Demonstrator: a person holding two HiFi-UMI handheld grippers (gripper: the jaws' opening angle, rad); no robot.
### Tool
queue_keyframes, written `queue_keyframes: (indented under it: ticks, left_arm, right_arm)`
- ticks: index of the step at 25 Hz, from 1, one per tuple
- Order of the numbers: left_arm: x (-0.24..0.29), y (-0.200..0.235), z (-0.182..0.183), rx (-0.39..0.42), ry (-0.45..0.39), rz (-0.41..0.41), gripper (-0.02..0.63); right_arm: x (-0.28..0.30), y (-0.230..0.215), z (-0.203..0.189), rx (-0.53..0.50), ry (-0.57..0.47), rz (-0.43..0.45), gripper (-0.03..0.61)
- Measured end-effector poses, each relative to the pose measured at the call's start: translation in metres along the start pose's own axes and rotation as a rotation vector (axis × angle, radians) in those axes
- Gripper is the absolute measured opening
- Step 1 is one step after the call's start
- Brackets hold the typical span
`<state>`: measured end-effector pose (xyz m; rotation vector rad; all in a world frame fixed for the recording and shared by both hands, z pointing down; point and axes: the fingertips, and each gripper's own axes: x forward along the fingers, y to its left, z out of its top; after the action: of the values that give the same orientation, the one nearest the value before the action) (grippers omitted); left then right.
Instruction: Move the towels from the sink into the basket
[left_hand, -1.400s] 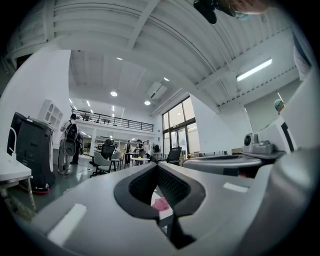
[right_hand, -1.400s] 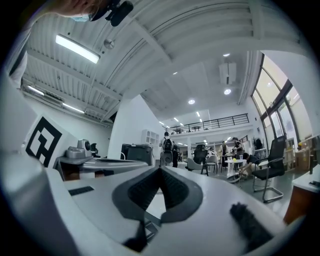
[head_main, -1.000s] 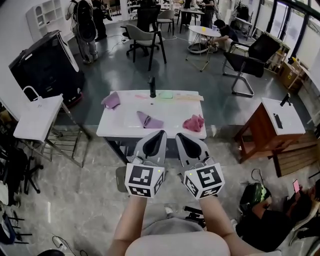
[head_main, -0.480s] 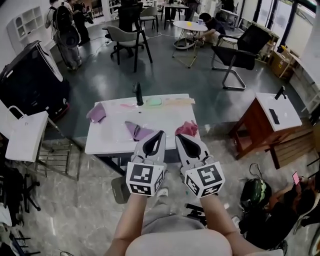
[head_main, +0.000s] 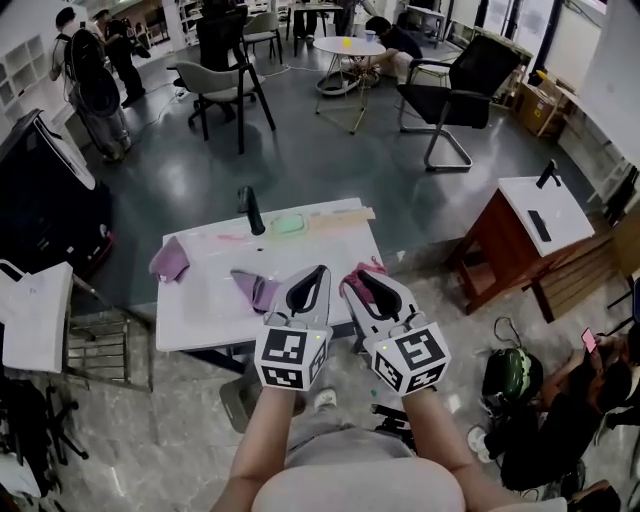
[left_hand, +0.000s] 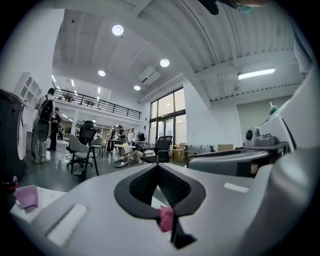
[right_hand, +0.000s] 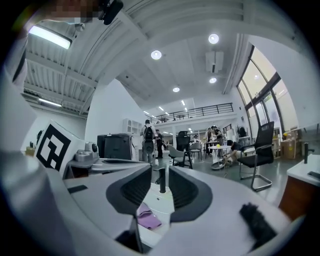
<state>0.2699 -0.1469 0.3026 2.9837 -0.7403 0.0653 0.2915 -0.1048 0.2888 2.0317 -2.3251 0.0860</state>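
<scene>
Three crumpled towels sit at the white sink (head_main: 205, 305): a mauve towel (head_main: 170, 260) lies on the left rim, a lavender towel (head_main: 255, 288) rests in the shallow basin, and a pink towel (head_main: 352, 277) is bunched near the right edge.

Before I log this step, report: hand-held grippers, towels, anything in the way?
Left hand-held gripper shut, empty; right hand-held gripper just opening, empty. Lavender towel in sink, pink towel and purple towel on counter. Path clear; basket unseen.

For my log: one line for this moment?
phase: pre-grasp; left tool: shut, empty; right tool: just opening, empty; towels on sink, untouched
</scene>
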Motion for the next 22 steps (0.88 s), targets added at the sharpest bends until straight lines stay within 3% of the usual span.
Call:
queue_keyframes:
  ticks: [9,13,22]
  left_arm:
    - [0.053,0.019,-0.023,-0.04,0.048,-0.068,-0.002]
    - [0.067,0.032,-0.036,-0.091,0.058,-0.055,-0.002]
    - [0.089,0.046,-0.073,-0.099,0.113,-0.043,0.0]
  right_arm:
    - [0.033,-0.053,-0.029,-0.063,0.064,-0.138,0.257]
    - [0.04,-0.071,-0.057,-0.044,0.139,-0.145,0.261]
    - [0.051,-0.105,-0.123,-0.016,0.289,-0.123,0.259]
